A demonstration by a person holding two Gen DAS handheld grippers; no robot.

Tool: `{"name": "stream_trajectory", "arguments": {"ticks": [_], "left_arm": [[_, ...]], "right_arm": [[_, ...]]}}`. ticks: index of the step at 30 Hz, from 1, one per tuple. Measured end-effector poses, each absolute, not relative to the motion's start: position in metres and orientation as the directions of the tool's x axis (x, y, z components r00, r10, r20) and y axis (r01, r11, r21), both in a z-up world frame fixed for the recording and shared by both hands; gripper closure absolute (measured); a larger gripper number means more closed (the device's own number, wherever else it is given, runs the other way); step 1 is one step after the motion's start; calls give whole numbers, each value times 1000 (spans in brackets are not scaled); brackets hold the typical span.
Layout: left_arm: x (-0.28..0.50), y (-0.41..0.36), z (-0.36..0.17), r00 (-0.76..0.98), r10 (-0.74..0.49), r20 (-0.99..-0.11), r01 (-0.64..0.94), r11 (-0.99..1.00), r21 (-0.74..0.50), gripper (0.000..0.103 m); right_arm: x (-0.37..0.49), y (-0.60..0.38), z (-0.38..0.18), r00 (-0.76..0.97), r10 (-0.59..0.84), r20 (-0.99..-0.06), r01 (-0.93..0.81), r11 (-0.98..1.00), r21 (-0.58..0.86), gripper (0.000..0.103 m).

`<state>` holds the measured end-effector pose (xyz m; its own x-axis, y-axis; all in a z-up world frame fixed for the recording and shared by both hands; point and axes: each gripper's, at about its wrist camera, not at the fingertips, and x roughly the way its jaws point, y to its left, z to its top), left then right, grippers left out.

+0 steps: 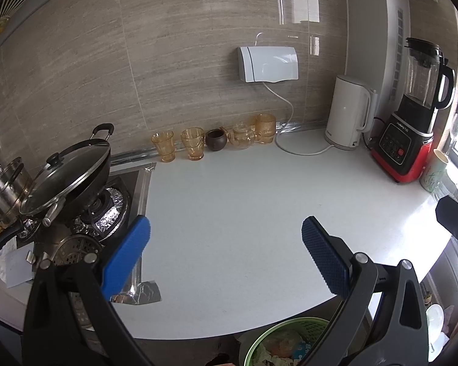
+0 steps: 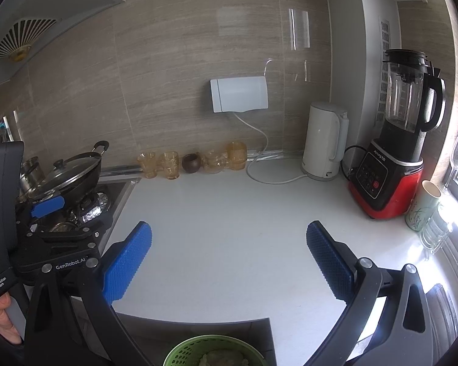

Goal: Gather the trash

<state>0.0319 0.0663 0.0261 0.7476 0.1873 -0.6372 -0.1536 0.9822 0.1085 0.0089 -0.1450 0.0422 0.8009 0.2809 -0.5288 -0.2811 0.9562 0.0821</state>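
A: Jaws first, left wrist view. How do they stand?

B: My left gripper (image 1: 226, 244) has its jaws spread wide with nothing between them, hovering over the white table (image 1: 229, 189). The green basket (image 1: 285, 340) sits below the table's near edge, just under my right-hand finger, and the trash (image 1: 282, 346) lies inside it: leafy scraps and wrappers. The wok (image 1: 73, 170) with its glass lid stands on the stove off the table's left end. Amber glasses (image 1: 178, 145) line the table's back edge along the wall, with the white kettle (image 1: 348, 113) and the red blender (image 1: 412, 116) toward its far right corner.

A: And the right wrist view?

B: My right gripper (image 2: 229, 244) is also spread apart and empty above the same table (image 2: 229, 213). The basket (image 2: 212, 352) shows below the table's near edge, between my fingers, with some trash in it. My left gripper (image 2: 47, 207) hangs at the table's left end, near the wok (image 2: 70, 172).
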Motion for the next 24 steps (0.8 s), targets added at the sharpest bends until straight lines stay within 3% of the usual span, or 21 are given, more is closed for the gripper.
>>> {"name": "stream_trajectory", "arguments": {"ticks": [24], "left_arm": [[36, 66, 20, 754, 167, -635, -134, 986, 100, 8]], "right_arm": [[16, -146, 35, 788, 283, -547, -282, 955, 88, 2]]}}
